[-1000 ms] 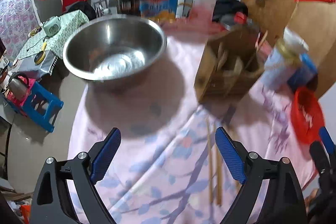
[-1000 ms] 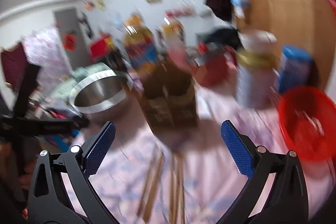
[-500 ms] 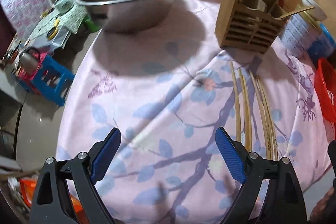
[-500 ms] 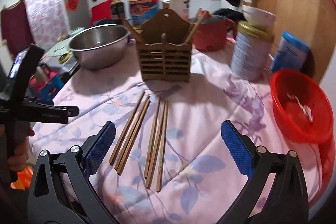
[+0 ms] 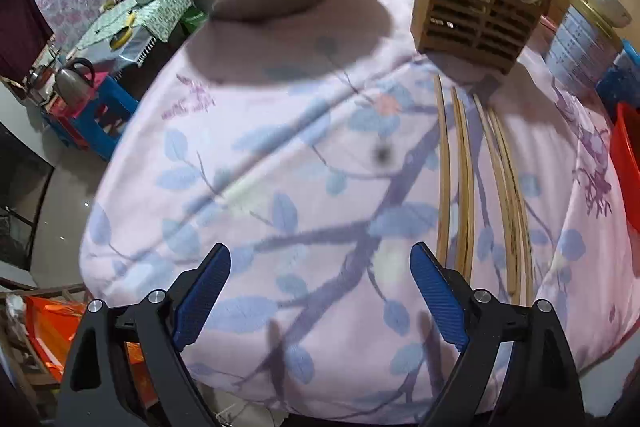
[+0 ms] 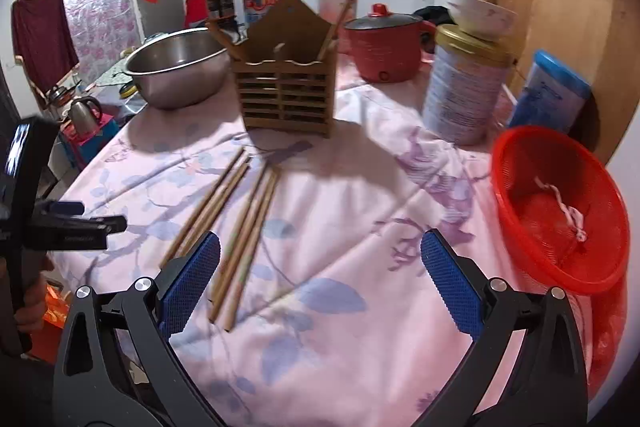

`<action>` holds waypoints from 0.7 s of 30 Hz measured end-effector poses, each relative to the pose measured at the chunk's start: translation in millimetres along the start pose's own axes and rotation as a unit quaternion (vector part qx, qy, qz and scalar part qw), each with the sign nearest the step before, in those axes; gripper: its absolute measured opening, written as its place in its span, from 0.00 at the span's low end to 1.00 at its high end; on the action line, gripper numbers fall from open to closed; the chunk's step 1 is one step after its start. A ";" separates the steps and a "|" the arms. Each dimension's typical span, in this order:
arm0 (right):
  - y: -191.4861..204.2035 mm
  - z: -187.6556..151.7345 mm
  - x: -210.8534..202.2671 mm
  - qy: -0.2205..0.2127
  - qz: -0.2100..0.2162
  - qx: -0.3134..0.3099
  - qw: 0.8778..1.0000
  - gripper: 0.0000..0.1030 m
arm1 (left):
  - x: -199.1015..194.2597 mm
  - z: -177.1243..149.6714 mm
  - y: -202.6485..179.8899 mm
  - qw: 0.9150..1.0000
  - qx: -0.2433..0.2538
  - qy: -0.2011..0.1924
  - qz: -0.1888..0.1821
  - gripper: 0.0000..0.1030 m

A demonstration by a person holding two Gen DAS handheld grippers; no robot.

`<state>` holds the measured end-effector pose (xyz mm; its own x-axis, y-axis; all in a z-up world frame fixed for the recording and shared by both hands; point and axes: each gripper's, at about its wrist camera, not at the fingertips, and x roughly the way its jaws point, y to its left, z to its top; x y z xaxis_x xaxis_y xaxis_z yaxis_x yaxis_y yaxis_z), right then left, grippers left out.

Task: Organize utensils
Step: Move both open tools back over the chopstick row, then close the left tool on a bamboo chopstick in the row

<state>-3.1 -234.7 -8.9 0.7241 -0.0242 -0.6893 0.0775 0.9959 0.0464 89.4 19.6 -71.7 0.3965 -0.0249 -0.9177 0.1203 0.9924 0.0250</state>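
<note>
Blue-padded, both tongs gape wide and hold nothing: the left gripper (image 5: 320, 291) and right gripper (image 6: 320, 281) have dropped low over the chopsticks (image 6: 236, 223), now just ahead, so a first pick looks near. These lie loose before the wooden holder (image 6: 286, 95), perhaps six; blur hides the count. Floral cloth (image 5: 280, 163), steel bowl (image 6: 176, 67), cluttered kitchen beyond.

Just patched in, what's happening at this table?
A person holds a gripper in each hand over a floral cloth. Both the left gripper and right gripper are open and empty. Loose chopsticks lie on the cloth in front of the wooden holder, none picked up yet.
</note>
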 end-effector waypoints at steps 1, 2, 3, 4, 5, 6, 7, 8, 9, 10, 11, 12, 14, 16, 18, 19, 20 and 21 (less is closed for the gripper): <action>-3.4 -1.6 -1.7 -0.001 -0.005 0.002 1.000 0.95 | 3.2 -4.7 -0.2 1.000 0.004 0.004 -0.005 0.86; -8.7 -3.1 -4.3 -0.002 -0.011 0.006 1.000 0.95 | 5.3 -8.0 -0.8 1.000 0.009 0.006 -0.008 0.86; -12.2 -4.5 -5.9 -0.002 -0.016 0.011 1.000 0.95 | 8.1 -12.3 -3.2 1.000 0.019 0.009 -0.011 0.85; -16.1 -6.1 -7.1 -0.001 -0.022 0.017 1.000 0.94 | 10.5 -15.8 -6.3 0.999 0.030 0.011 -0.014 0.84; -19.0 -7.0 -8.0 0.000 -0.025 0.023 0.999 0.95 | 12.9 -19.1 -11.0 0.999 0.045 0.013 -0.019 0.84; -22.6 -8.1 -8.9 0.002 -0.029 0.030 0.999 0.95 | 14.4 -20.7 -14.7 0.998 0.055 0.013 -0.023 0.84; -26.0 -9.7 -9.8 0.004 -0.034 0.039 0.999 0.95 | 16.3 -21.9 -19.4 0.997 0.066 0.013 -0.026 0.84; -27.5 -10.9 -10.0 0.005 -0.038 0.044 0.998 0.95 | 18.5 -22.6 -24.9 0.996 0.080 0.013 -0.031 0.84; -29.6 -12.5 -10.6 0.006 -0.042 0.048 0.998 0.95 | 19.7 -23.1 -28.0 0.995 0.088 0.013 -0.034 0.84; -30.6 -13.7 -11.5 0.007 -0.045 0.051 0.998 0.95 | 22.0 -22.5 -32.3 0.994 0.098 0.013 -0.039 0.84; -31.0 -15.1 -13.4 0.007 -0.049 0.054 0.997 0.95 | 23.8 -21.7 -34.7 0.993 0.105 0.013 -0.043 0.83; -30.9 -16.1 -14.6 0.006 -0.051 0.055 0.997 0.95 | 25.5 -20.8 -36.5 0.993 0.110 0.014 -0.045 0.80; -30.2 -17.7 -18.1 0.004 -0.057 0.054 0.997 0.95 | 30.2 -18.3 -40.2 0.991 0.120 0.016 -0.053 0.75; -28.1 -19.2 -21.7 0.001 -0.064 0.052 0.997 0.94 | 33.8 -15.2 -44.5 0.989 0.132 0.011 -0.061 0.70; -26.2 -20.8 -26.4 -0.002 -0.073 0.049 0.996 0.95 | 33.8 -12.6 -49.6 0.987 0.146 -0.002 -0.066 0.64; -25.5 -21.2 -27.5 -0.003 -0.075 0.049 0.996 0.94 | 34.2 -10.8 -52.1 0.986 0.151 -0.007 -0.069 0.57; -24.5 -21.8 -29.6 -0.005 -0.079 0.048 0.996 0.94 | 34.6 -8.4 -55.3 0.985 0.157 -0.014 -0.073 0.53; -23.9 -22.0 -31.1 -0.006 -0.081 0.048 0.996 0.94 | 36.0 -5.5 -57.2 0.984 0.159 -0.018 -0.076 0.43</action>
<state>-42.6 -255.7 -4.5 0.7052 -0.1850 -0.6844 0.2586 0.9660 0.0054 91.8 -37.4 -108.4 0.3828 -0.1795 -0.9062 0.4574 0.8891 0.0171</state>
